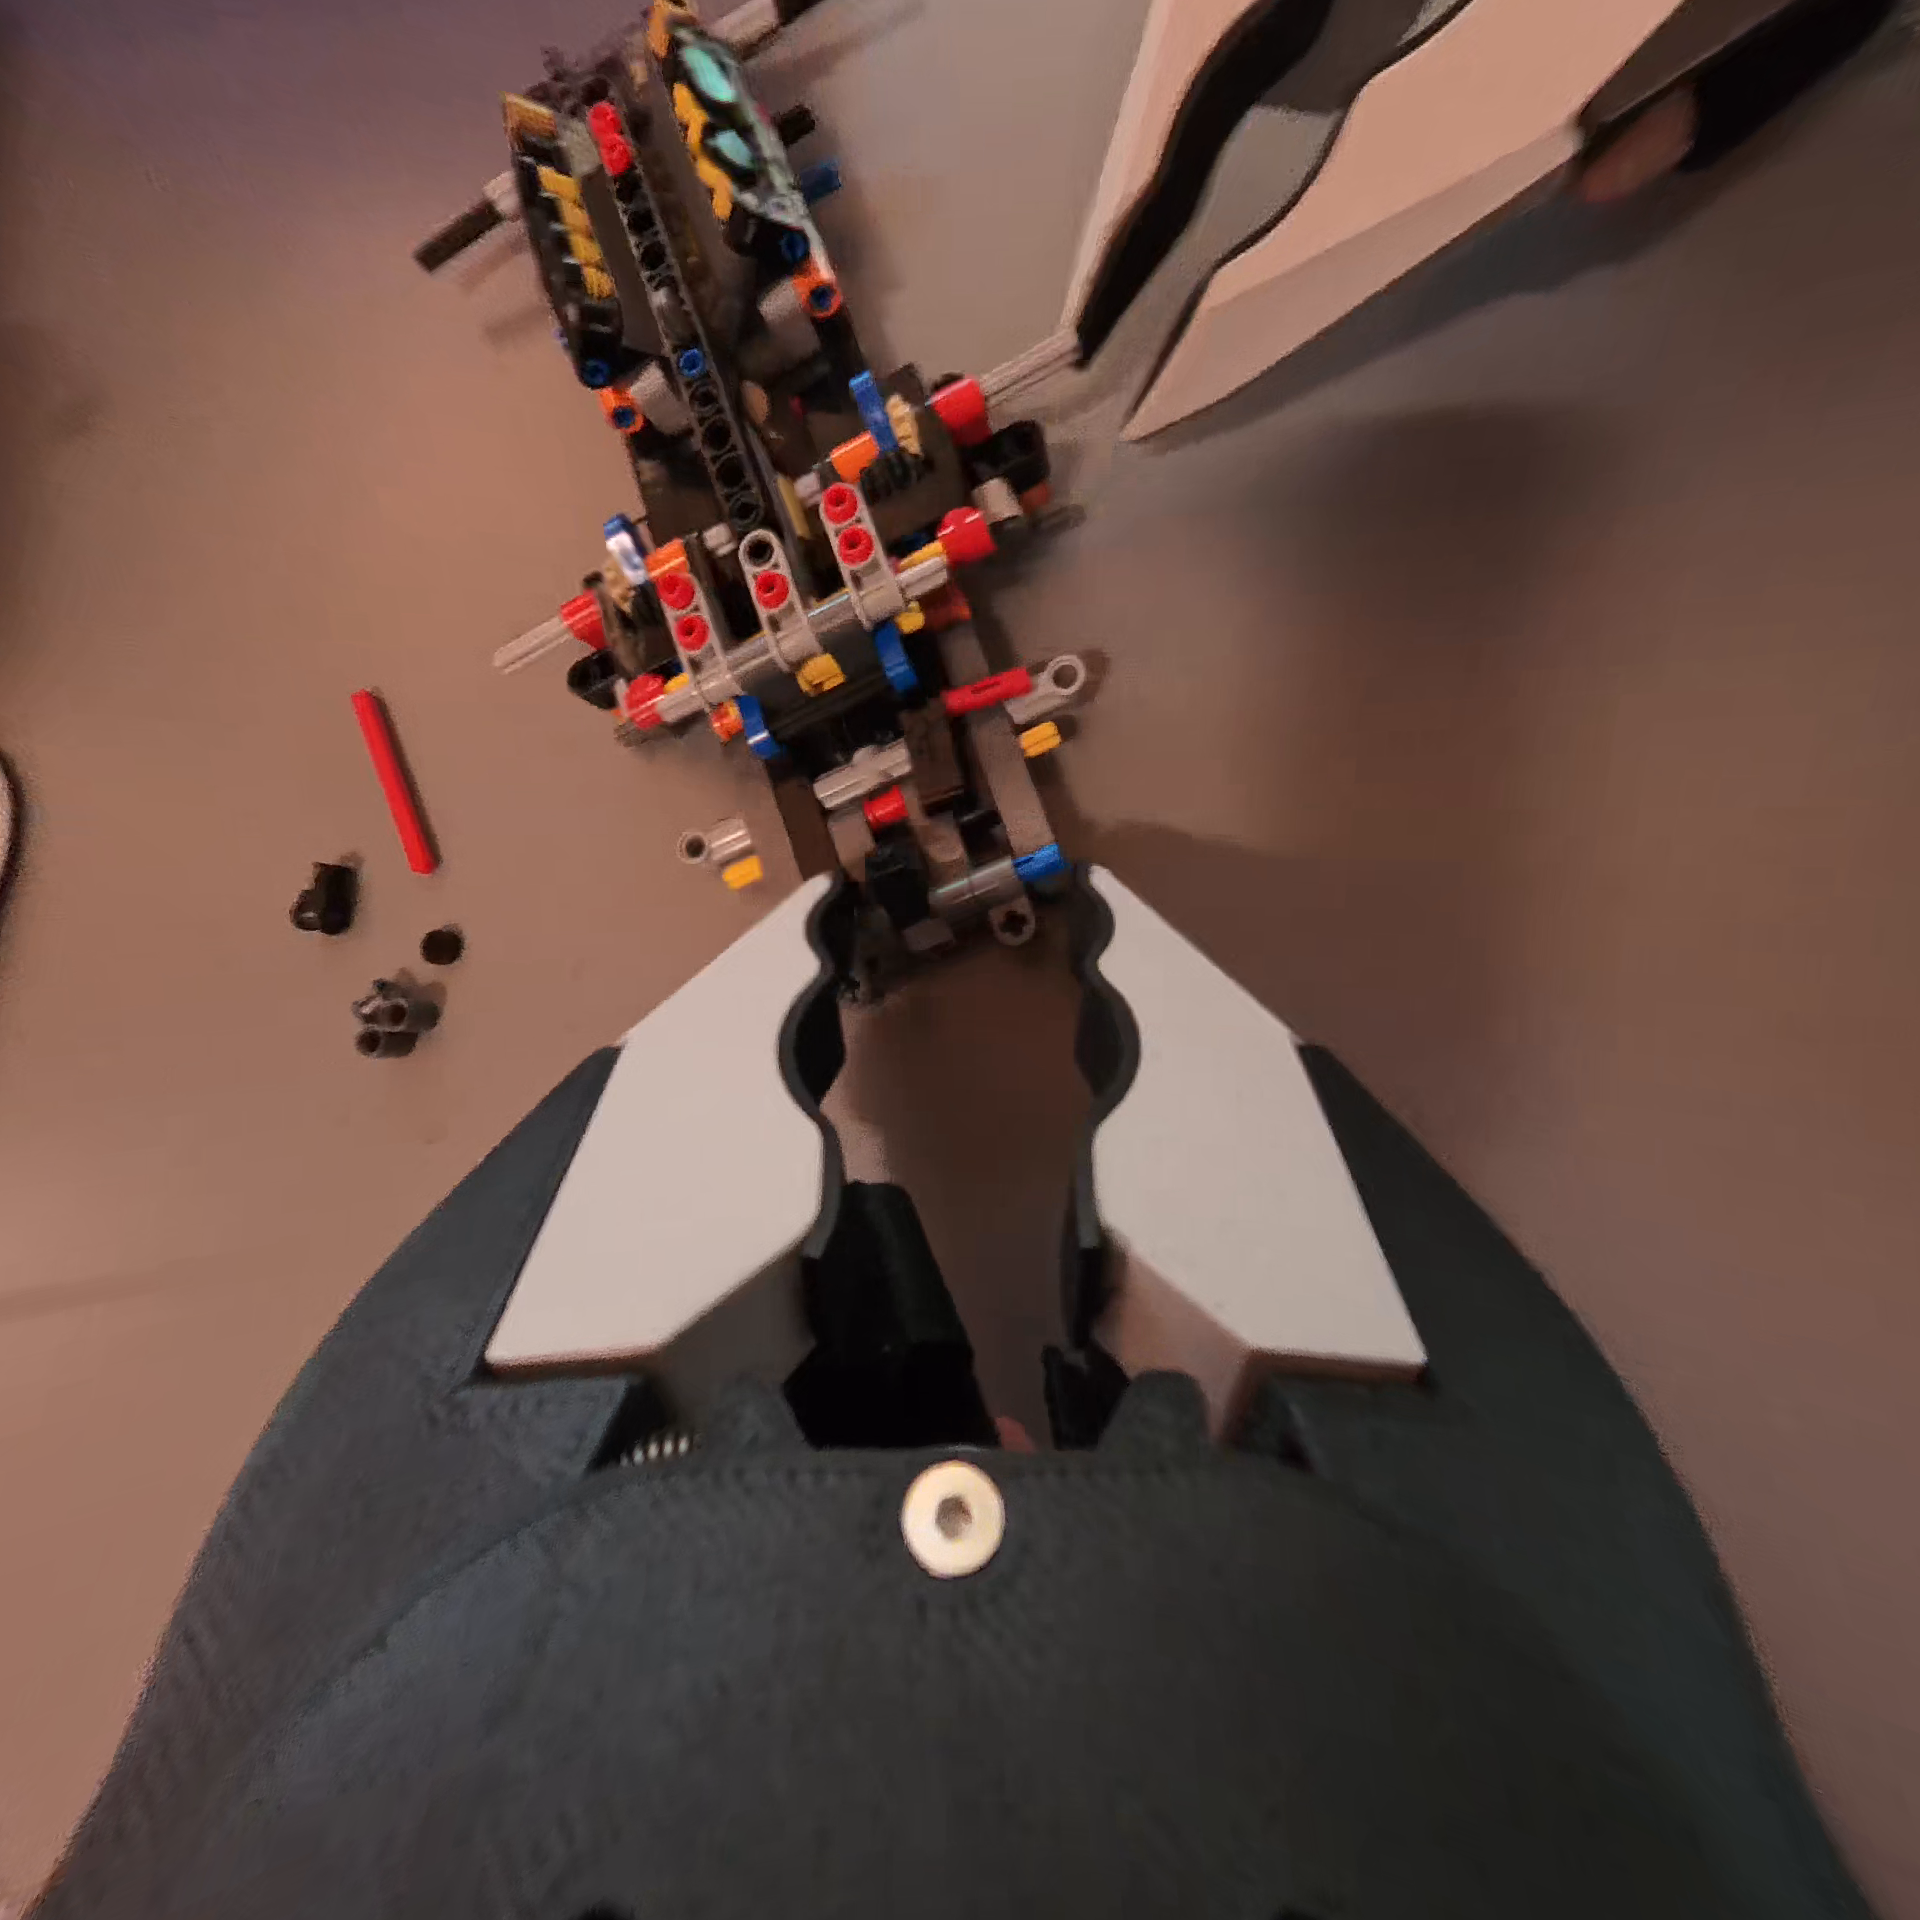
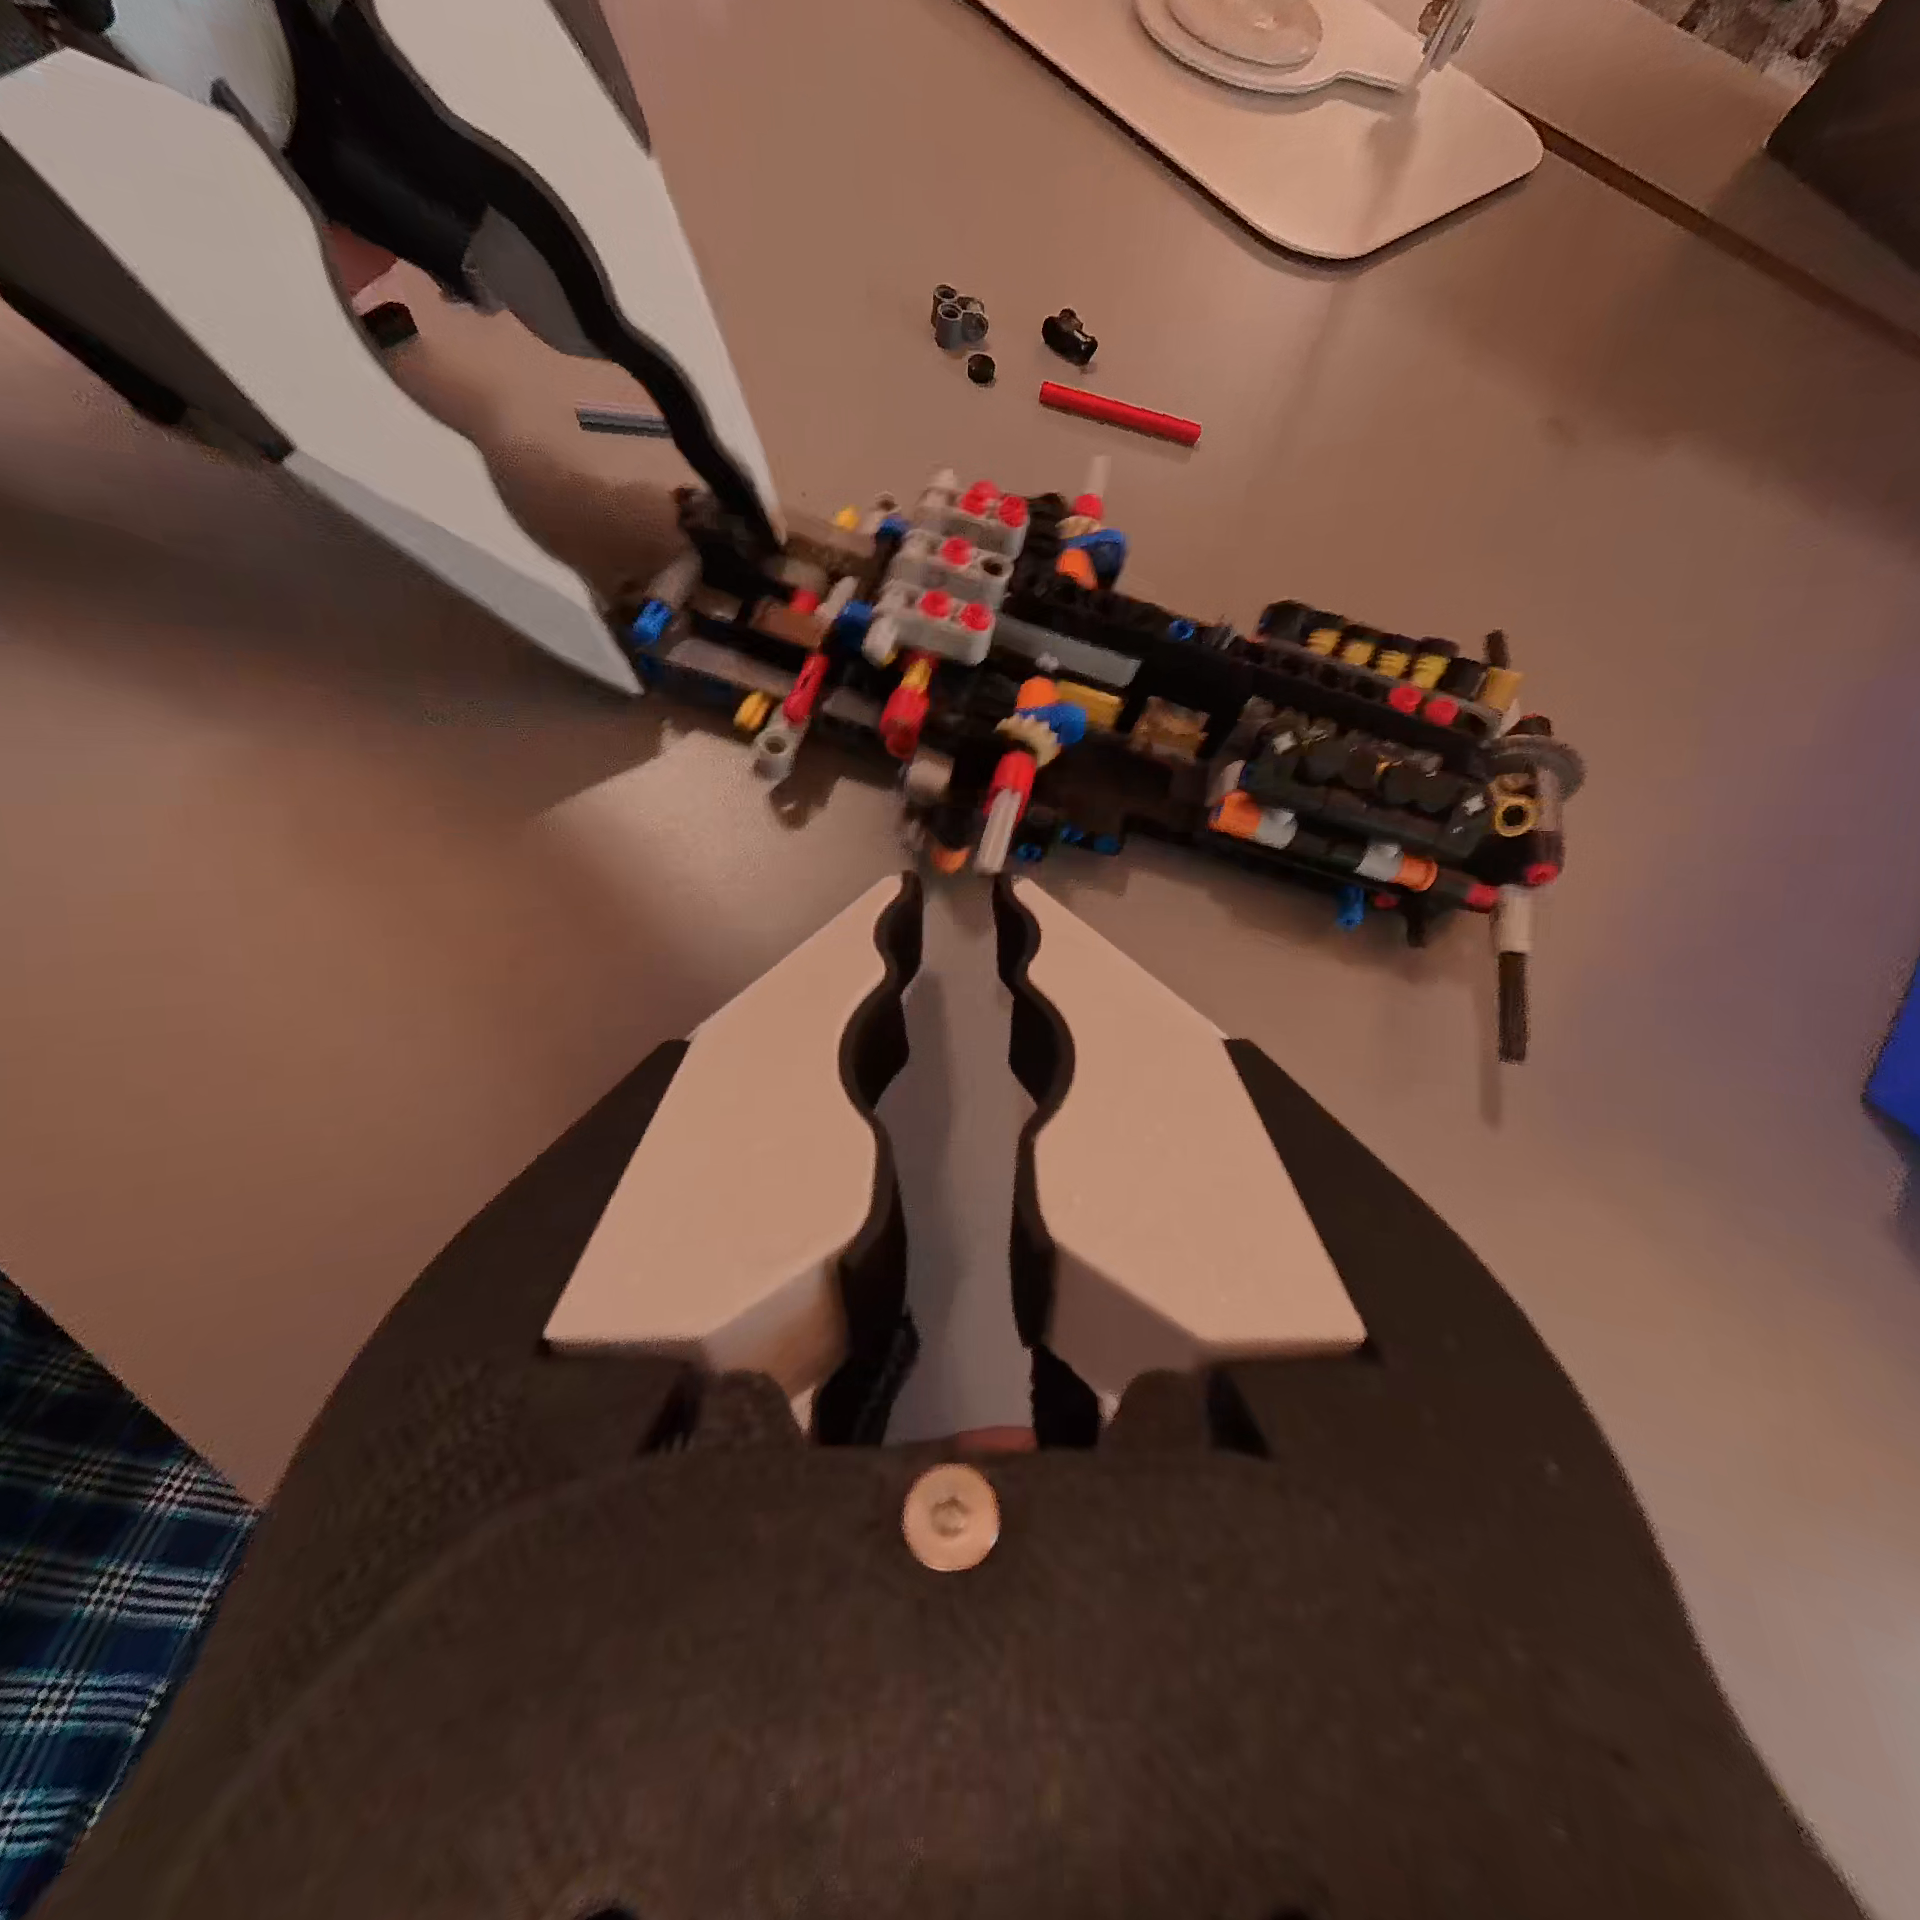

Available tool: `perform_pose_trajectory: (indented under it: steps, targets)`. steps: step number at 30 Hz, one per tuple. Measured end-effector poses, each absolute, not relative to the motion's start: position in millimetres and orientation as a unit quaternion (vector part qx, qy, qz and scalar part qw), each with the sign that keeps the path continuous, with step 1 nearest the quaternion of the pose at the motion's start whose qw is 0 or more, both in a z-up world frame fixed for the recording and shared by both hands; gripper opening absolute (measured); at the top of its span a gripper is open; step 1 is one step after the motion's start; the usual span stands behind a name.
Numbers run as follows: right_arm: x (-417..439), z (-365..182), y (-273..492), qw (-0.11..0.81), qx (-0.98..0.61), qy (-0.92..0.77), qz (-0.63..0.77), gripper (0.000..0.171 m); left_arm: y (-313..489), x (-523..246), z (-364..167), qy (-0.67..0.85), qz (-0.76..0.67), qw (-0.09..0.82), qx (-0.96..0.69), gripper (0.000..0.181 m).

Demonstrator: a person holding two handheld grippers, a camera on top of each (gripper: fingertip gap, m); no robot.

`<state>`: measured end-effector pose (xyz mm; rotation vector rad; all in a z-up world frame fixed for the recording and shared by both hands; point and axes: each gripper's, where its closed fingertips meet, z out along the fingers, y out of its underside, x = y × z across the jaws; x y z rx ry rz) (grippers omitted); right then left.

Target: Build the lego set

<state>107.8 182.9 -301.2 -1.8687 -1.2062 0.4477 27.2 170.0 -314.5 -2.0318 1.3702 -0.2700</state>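
A long black Lego Technic model (image 1: 774,582) with red, blue, yellow and grey pins lies flat on the brown table (image 1: 1455,935). My left gripper (image 1: 958,896) is closed on its near end, one fingertip on each side. In the right wrist view it holds the model's left end (image 2: 702,605). My right gripper (image 2: 958,885) has a narrow gap with nothing in it. Its tips sit just in front of a grey axle with a red bush (image 2: 1006,795) that sticks out of the model's side (image 2: 1143,707). It shows at the upper right of the left wrist view (image 1: 1107,390).
Loose parts lie beside the model: a red axle (image 2: 1120,414), a black connector (image 2: 1068,335), a black round piece (image 2: 981,367), a dark grey connector (image 2: 958,315). A beige mat (image 2: 1351,187) lies farther back. A blue object (image 2: 1896,1081) is at the right edge. Some 9 cm of space lies between my two pairs of fingers.
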Motion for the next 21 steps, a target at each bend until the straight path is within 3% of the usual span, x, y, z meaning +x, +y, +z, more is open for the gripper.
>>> perform_pose_trajectory:
  steps: [21]
  targets:
    - [137,-298,191,0.431,-0.757,-0.457,0.179,0.015,208,11,-295,0.509,-0.133,0.323,-0.787,0.037]
